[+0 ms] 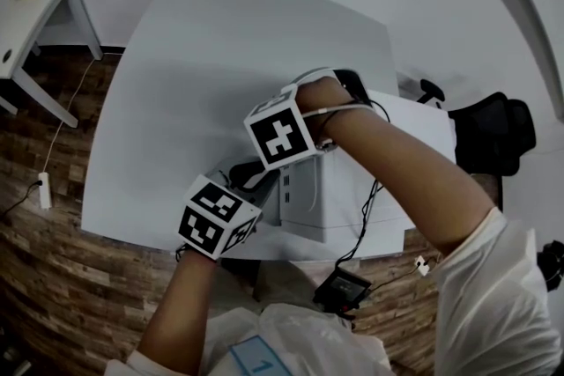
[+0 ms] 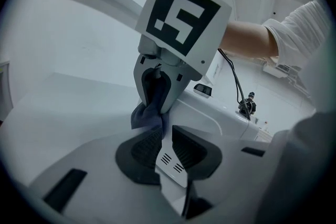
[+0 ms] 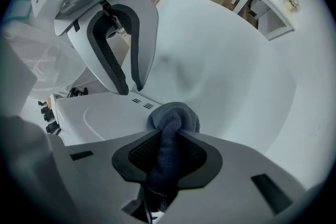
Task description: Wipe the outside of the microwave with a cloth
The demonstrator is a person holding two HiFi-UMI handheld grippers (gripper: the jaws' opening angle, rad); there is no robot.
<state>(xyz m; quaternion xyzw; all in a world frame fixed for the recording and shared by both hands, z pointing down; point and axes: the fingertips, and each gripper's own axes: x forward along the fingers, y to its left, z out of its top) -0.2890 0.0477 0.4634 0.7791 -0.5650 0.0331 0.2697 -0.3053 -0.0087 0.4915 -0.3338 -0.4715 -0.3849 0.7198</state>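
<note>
The cloth is pinched between the jaws of the right gripper. A dark blue-grey strip runs back between the pads, and a rounded wad projects beyond the tips. The wad is set at the edge of the top panel of the microwave, just beside the vent slots. The jaws of the left gripper are parted by a narrow gap only. Nothing is held between them, and the vented corner is seen through the gap. Whether the tips touch the casing cannot be told.

The step in hand is judged to be the wiping of the top panel near that corner. The wad should be pressed flat rather than dabbed. It should be drawn in overlapping straight passes away from the slots, so that dirt is not driven into them. The casing stands on a smooth top and is likely to slide if pushed sideways, so the left gripper may be laid against the edge as a stop. The cable trailing from the right arm across the casing should be kept clear of the stroke.

The microwave stands at the near right of a white table. A wood-pattern floor surrounds the table. A small white desk is seen at far left and a black chair at right.
</note>
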